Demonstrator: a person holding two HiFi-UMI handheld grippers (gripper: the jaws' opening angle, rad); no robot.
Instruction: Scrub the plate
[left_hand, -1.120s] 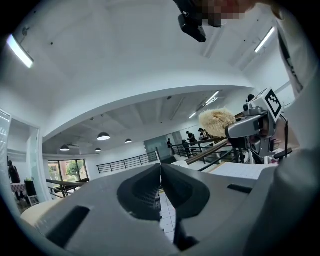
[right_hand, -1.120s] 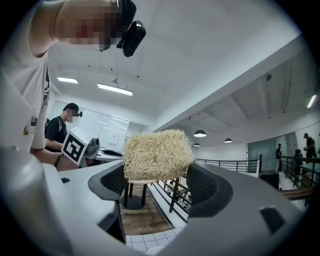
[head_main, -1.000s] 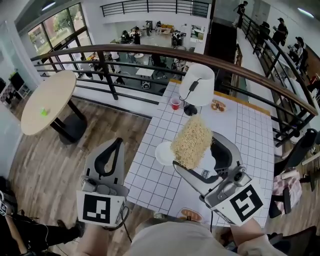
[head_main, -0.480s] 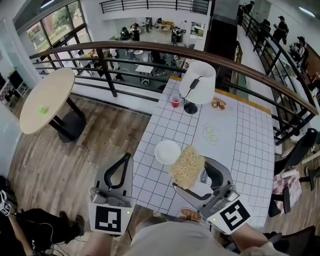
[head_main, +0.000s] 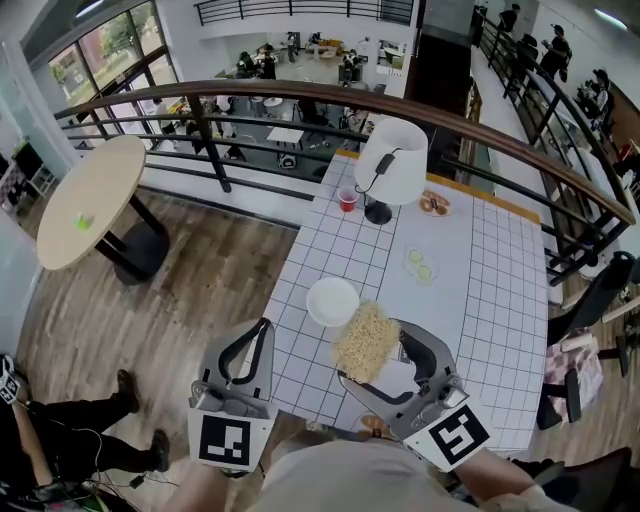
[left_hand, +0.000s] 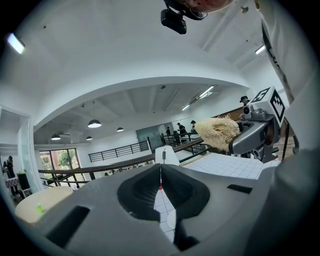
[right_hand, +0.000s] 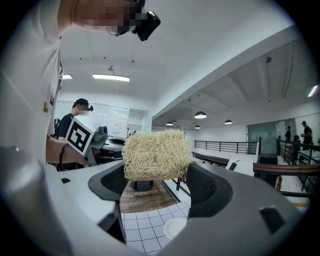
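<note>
Table (head_main: 470, 290): white grid top, bare squares right of and beyond the plate; lamp (head_main: 392, 165) and red cup (head_main: 348, 200) at the far end by the railing (head_main: 520, 150).
Right gripper (head_main: 385, 350): jaws parted to the pad's width, clamped on the scrub pad (head_main: 365, 342), raised over the table's near part.
Left gripper (head_main: 262, 330): jaws pressed together, nothing between them; at the table's left edge.
Scrub pad: straw-coloured fibre block, lifted clear of the plate.
Plate (head_main: 333, 301): white, on the table near its left edge, just beyond the pad
</note>
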